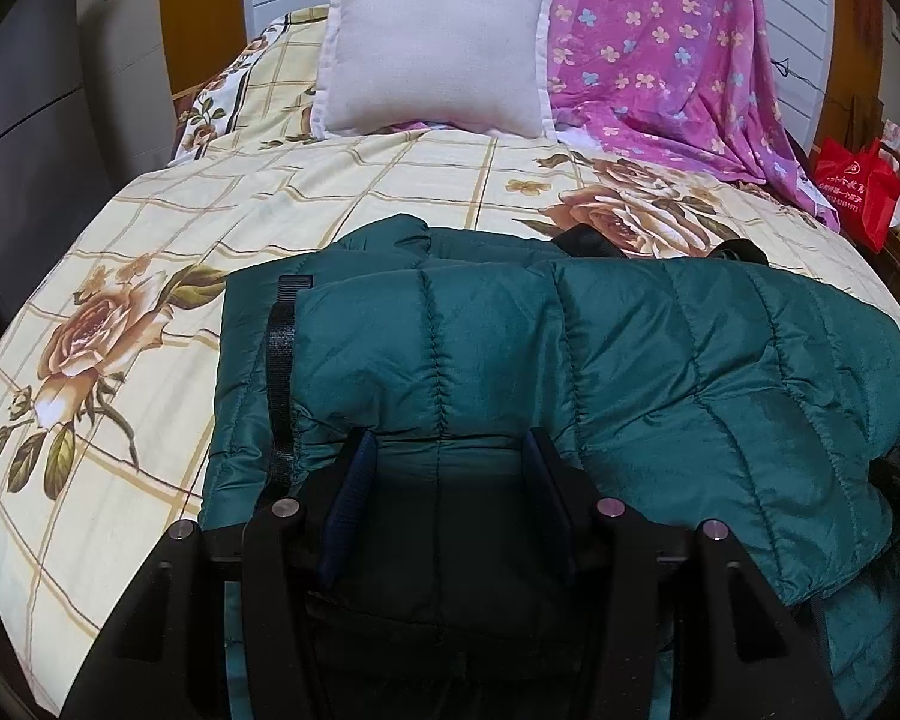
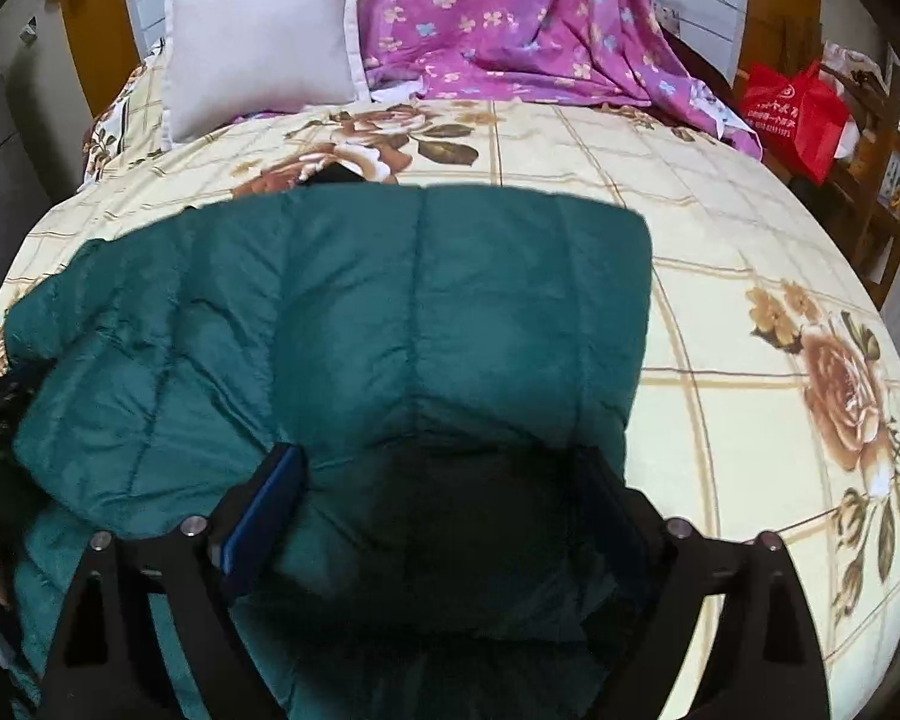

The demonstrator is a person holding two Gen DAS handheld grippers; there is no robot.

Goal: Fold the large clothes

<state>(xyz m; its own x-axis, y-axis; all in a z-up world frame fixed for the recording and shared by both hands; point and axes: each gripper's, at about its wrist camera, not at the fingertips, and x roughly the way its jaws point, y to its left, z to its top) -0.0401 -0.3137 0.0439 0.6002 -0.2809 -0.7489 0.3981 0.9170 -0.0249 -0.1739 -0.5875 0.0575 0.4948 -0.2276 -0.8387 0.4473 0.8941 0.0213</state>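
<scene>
I have both grippers angled steeply down over the teal quilted jacket (image 1: 660,360), which lies folded in a thick bundle on the near half of the bed (image 1: 168,228). I'll use the jacket as my reference for everything else.

My left gripper (image 1: 447,444) sits at the jacket's near edge, tilted down and forward. A puffy fold of the jacket fills the space between its blue-padded fingers (image 1: 354,480), and the fabric bulges against both pads, so I read that as the jaws clamped on the jacket at a middling width. A black strap (image 1: 282,372) runs down the jacket's left edge, just beside that gripper.

My right gripper (image 2: 444,462) is pitched down more steeply over the jacket's right portion. Its jaws stand wide apart; the jacket lies between and below them, but the pads do not press on it from what I can see, though shadow hides the area near the right pad.

Beyond the jacket, well apart from it, a pale cushion (image 1: 432,48) leans at the head of the bed beside a purple floral sheet (image 1: 660,36). A red bag (image 2: 792,114) sits off the bed, far to the jacket's right.
</scene>
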